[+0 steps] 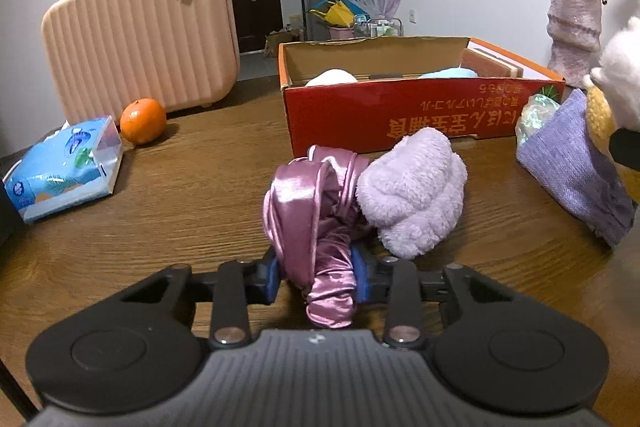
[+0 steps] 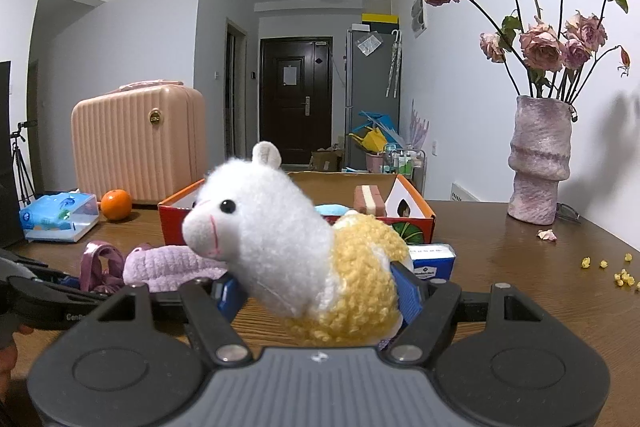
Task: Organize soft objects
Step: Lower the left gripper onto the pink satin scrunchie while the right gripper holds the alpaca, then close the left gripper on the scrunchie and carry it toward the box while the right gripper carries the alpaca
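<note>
The left gripper [image 1: 316, 277] is clamped on a shiny pink satin scrunchie [image 1: 310, 211] on the wooden table [image 1: 180, 211]. The open red cardboard box [image 1: 384, 107] lies at twelve o'clock, slightly right, beyond a fluffy lilac plush [image 1: 414, 193]. The right gripper [image 2: 318, 291], angled slightly downward, grips a white-and-yellow plush alpaca [image 2: 296, 247]; the box sits directly behind it.

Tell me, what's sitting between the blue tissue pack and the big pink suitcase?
An orange sits there on the wooden table, right beside the tissue pack and in front of the pink suitcase. Both wrist views show it.
</note>
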Demonstrator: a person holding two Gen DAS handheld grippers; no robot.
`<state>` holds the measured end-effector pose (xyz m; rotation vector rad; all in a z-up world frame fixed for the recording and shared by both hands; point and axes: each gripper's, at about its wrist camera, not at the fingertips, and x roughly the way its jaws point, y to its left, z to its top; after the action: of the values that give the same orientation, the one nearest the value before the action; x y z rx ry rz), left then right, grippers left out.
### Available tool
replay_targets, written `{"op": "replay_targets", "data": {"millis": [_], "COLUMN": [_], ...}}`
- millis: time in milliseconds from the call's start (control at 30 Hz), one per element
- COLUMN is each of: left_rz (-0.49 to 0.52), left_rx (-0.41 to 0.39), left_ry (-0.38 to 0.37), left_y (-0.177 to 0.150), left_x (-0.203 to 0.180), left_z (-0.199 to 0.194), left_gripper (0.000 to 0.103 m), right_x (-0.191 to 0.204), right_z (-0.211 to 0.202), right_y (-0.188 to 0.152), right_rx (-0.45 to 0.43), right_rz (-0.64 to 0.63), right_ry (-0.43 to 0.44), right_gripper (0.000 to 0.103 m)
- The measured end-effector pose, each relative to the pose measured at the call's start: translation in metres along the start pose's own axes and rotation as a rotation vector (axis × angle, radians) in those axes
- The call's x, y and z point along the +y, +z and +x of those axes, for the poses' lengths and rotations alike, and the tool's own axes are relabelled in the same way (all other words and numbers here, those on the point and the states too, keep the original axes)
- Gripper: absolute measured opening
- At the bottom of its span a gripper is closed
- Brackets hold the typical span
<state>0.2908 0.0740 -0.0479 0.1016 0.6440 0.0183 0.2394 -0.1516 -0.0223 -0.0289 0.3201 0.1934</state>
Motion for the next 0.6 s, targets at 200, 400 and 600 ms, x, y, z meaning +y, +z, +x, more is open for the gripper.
{"op": "replay_targets", "data": {"millis": [200, 400, 600], "left_rz": [0.003, -0.006, -0.031], "left_rx": [-0.019, -0.073, -0.13], "left_ry": [0.014, 0.034, 0.037], "left_y": [0.0, -0.001, 0.0], "left_x": [-0.001, -0.001, -0.002], "left_z": [-0.004, -0.017, -0.039], "left_gripper": [0.03, 0.03, 0.03], "right_x": [0.0, 0.0, -0.001], "right_z": [0.0, -0.001, -0.003], "right_y": [0.0, 0.0, 0.0], "right_rx": [0.0, -0.002, -0.008], "right_rz": [0.001, 0.005, 0.009], "right_ry": [0.001, 0.006, 0.014], "right_gripper": [0.072, 0.072, 0.072]}}
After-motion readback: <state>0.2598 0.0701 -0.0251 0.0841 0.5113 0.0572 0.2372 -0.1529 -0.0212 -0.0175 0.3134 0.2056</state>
